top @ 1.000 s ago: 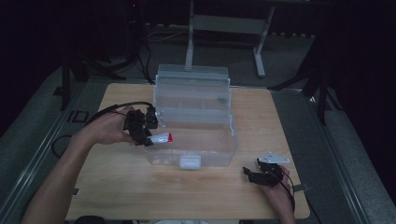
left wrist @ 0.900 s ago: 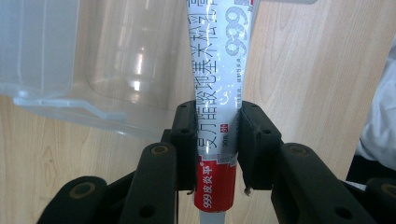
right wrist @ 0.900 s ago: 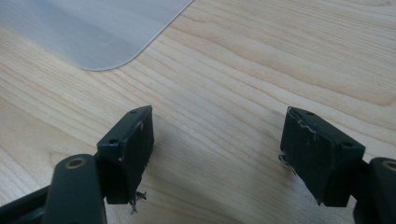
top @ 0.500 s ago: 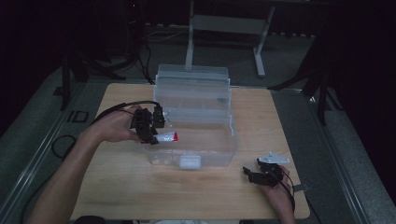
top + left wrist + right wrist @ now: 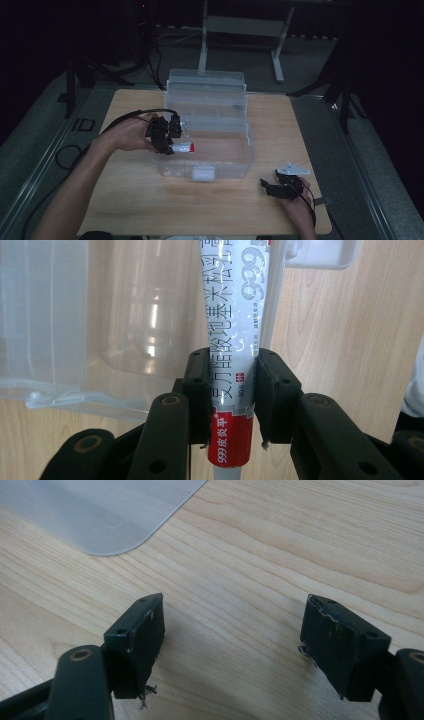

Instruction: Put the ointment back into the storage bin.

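Left claw clenched on silver-and-red ointment tube, gripped near red band; tube held over left rim of clear plastic box, pointed into it. Box seen standing open mid-worktop, lid raised behind. Right claw released, jaws spread wide, nothing between them, held low over bare wood near front right corner, well apart from box.

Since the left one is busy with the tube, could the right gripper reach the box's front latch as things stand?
Probably yes: the right gripper is open and empty, with bare table between it and the latch.
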Action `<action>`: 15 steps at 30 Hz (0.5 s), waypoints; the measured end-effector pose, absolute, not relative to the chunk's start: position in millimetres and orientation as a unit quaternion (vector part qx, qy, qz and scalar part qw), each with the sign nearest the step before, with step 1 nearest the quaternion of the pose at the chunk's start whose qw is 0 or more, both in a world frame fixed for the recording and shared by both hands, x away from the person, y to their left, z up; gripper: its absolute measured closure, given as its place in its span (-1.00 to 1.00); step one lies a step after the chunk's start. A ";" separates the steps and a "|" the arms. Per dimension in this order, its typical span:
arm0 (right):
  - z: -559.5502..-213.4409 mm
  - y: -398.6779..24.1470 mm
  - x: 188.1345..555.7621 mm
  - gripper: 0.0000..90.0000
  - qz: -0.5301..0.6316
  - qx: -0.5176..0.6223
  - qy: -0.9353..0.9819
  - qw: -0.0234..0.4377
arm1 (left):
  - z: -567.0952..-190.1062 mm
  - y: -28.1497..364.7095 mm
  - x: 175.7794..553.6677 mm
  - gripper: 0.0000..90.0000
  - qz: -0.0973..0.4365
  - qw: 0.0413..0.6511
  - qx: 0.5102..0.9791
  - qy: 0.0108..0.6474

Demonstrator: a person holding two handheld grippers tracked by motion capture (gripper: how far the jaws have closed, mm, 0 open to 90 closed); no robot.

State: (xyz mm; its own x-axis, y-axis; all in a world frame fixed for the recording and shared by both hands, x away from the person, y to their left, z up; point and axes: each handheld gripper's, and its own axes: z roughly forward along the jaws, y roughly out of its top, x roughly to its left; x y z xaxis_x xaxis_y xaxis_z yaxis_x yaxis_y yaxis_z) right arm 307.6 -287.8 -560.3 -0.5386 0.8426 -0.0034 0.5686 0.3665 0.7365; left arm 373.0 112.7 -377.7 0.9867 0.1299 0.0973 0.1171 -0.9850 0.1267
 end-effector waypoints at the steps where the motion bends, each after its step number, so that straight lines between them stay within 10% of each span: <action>1: -560.3 -287.8 307.6 -0.44 0.352 0.439 0.803 0.195 | -377.7 112.0 373.2 0.56 0.053 0.059 0.995 0.059; 15: -560.3 -287.8 307.6 -0.44 0.352 0.439 0.804 0.194 | -388.1 103.0 380.8 0.56 0.040 0.050 0.996 0.054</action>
State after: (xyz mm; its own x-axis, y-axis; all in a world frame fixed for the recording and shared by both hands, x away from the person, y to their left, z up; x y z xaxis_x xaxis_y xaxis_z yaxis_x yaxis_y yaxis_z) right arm 307.6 -287.8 -560.3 -0.5389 0.8424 -0.0029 0.5692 0.3666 0.7360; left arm 380.8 103.0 -388.1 0.9910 0.1123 0.0734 0.1044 -0.9891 0.1039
